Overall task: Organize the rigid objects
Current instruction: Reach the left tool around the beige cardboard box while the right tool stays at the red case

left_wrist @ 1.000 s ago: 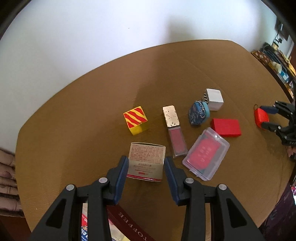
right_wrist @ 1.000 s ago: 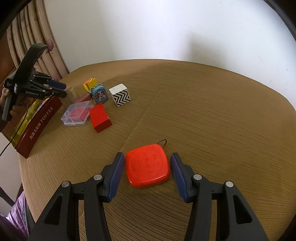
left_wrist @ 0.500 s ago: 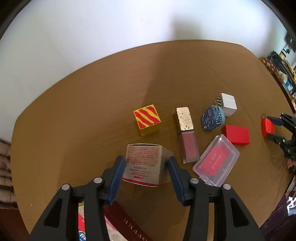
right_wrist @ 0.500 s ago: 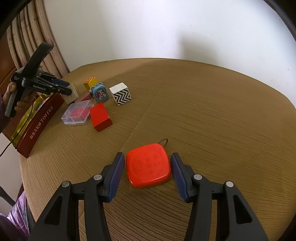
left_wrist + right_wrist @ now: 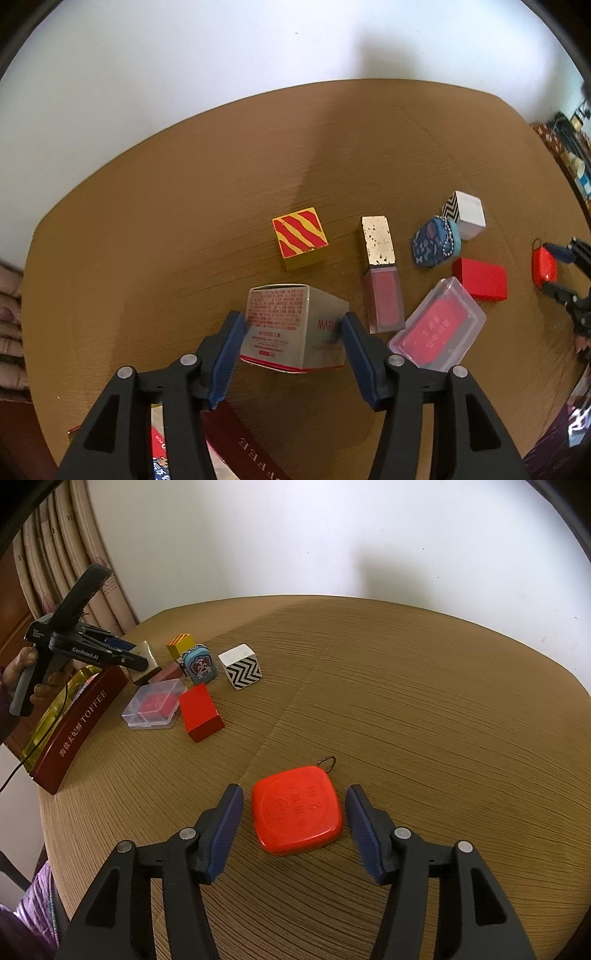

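Left claw [image 5: 293, 354] clamped on the silver box [image 5: 295, 328], tilted off the desk [image 5: 184, 229] near the striped cube [image 5: 300, 239]. Right claw [image 5: 293, 821] spread either side of the red square case [image 5: 297, 815], flat, dead ahead, both pads apart from it.

A rounded bench [image 5: 424, 686] with a brown, finely ribbed wood-grain top fills the lower and middle part of both views. Behind it, across the top of the frames, stands a plain white wall [image 5: 295, 535], evenly lit, with a soft grey shadow near the upper right. In the right wrist view, beige pleated curtains [image 5: 55, 565] with faint lettering hang at the upper left, next to a strip of brown wood at the left edge. In the left wrist view, cluttered shelves [image 5: 570, 155], too small to make out, sit at the right edge. Daylight falls softly on the bench, leaving a paler sheen on its far side.
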The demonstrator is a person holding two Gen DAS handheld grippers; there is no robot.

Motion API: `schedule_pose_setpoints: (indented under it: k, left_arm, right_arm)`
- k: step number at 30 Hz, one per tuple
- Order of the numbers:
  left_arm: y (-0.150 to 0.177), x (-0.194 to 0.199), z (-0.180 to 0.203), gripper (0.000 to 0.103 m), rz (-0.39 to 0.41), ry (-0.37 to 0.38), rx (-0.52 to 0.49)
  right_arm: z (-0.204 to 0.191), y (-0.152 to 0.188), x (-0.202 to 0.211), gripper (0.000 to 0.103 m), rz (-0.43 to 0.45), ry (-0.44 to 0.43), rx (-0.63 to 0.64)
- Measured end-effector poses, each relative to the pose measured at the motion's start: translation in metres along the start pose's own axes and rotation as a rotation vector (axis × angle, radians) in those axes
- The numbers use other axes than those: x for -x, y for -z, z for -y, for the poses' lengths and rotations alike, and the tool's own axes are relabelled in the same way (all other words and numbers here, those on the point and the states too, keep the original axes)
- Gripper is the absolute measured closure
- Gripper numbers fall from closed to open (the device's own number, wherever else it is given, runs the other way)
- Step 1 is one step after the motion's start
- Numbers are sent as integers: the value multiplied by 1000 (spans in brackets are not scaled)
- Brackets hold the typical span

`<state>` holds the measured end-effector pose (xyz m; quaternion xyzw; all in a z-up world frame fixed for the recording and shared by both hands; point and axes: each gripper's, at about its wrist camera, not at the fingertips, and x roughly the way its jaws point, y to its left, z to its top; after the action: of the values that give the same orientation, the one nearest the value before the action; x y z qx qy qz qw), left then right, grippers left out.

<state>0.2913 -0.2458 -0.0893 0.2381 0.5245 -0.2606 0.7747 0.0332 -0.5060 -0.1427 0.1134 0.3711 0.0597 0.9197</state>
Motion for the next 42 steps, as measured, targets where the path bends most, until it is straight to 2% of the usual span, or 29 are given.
schedule_pose_setpoints:
  k: [7, 11, 15, 16, 17, 19, 20, 21, 23, 26, 29, 32, 34, 38, 42]
  left_arm:
    - [9, 4, 5, 52, 48, -19, -16]
    - [15, 19, 9, 75, 95, -12, -22]
    - [15, 24, 10, 80, 94, 13, -11]
    - [15, 26, 10, 80, 83, 29, -15]
    - [16, 27, 12, 80, 86, 13, -21]
    - [17, 32, 13, 78, 130, -74, -25]
    - [17, 33, 11, 75, 136, -93, -21]
    - [17, 33, 7, 74, 136, -87, -5]
    - [15, 30, -2, 65, 118, -33, 31]
    - [14, 25, -10, 64, 109, -69, 52]
    - [13, 18, -17, 64, 81, -25, 78]
    - [14, 13, -15, 64, 73, -84, 70]
    - [14, 14, -6, 64, 74, -97, 65]
    - [6, 6, -15, 58, 59, -135, 74]
    - [7, 7, -25, 56, 65, -106, 127]
  right_arm:
    - [1, -2, -1, 41, 2, 0, 2]
    - [1, -2, -2, 40, 0, -3, 3]
    - [1, -2, -2, 40, -1, -4, 4]
    - [1, -2, -2, 39, 0, -5, 4]
    - [1, -2, -2, 38, 2, -4, 4]
    - [1, -2, -2, 36, 2, -4, 3]
    - [1, -2, -2, 36, 0, -5, 3]
    - [2, -2, -3, 36, 0, -6, 4]
    - [2, -2, -3, 36, -1, -7, 4]
    - [2, -3, -4, 36, -3, -6, 3]
    - [1, -3, -3, 33, 1, -6, 2]
    - [1, -2, -2, 32, 3, -7, 2]
    - [1, -2, -1, 31, 4, -6, 2]
    - [0, -1, -1, 30, 2, -6, 2]
    - [0, -2, 0, 29, 2, -5, 2]
